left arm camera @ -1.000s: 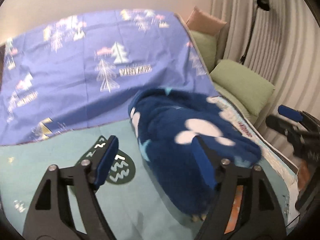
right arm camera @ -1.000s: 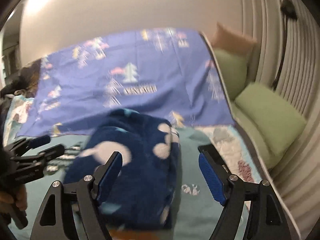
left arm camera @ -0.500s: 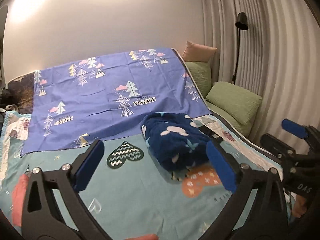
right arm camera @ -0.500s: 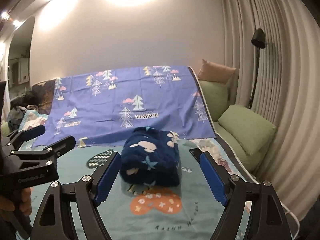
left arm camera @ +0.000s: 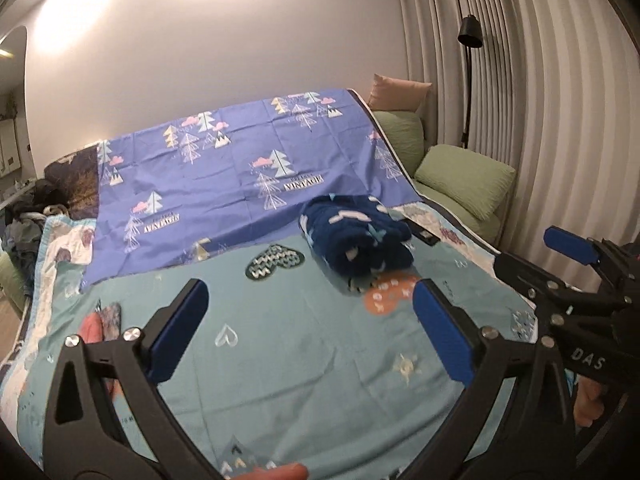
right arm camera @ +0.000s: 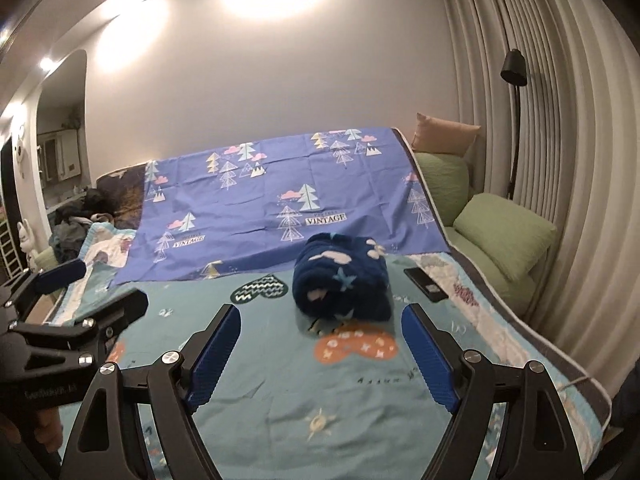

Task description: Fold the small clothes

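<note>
while my left tongs (left arm camera: 306, 326) and right tongs (right arm camera: 320, 356) hang wide open and hold nothing, the fluffy blue clothes bundle (right arm camera: 342, 286) sits folded on the bed (right arm camera: 260, 380). if i bump it, it could flop open.

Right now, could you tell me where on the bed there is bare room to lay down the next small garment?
The widest free patch is the teal bedspread nearer than the folded navy fleece garment, between the open left gripper and right gripper. It is more crowded past the garment: the purple tree-print sheet behind, a dark phone-like slab beside it.
</note>
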Available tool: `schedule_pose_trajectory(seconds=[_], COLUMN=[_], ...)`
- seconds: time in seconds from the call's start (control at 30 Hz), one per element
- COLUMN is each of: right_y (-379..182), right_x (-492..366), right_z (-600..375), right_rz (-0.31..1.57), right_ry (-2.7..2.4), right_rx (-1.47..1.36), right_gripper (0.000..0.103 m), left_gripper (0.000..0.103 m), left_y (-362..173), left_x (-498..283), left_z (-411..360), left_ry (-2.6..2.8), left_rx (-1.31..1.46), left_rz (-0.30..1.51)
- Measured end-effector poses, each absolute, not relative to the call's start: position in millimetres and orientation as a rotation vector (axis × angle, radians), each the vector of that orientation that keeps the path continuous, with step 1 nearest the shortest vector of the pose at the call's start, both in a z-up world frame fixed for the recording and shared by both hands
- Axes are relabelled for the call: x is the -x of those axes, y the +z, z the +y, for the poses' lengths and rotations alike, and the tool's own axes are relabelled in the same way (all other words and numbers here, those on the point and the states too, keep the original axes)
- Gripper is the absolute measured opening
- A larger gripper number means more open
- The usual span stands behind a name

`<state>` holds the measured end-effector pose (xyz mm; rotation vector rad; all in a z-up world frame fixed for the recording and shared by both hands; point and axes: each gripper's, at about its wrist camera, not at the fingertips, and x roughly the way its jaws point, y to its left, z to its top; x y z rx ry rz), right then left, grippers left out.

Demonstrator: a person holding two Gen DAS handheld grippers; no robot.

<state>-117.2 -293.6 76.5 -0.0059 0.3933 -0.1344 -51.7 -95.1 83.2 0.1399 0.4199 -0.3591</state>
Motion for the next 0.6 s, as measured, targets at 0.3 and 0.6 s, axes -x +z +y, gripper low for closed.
schedule_pose_trajectory(seconds=[0.3, 0.6], right_y=[58, 50], right_x=[132, 135], right_z=[-295, -295], right_rz=[0.435, 0.451], right_ry=[-0.154, -0.155], right_rx=[-0.041, -0.047], right_gripper=[0.085, 0.085], left_gripper=[0.102, 0.102], left_y=[61, 50], left_x=[69, 73], left_z=[-92, -94], left_ry=[-0.366, -0.344], left_rx=[-0.103, -0.111], left_rz=[0.451, 0.467])
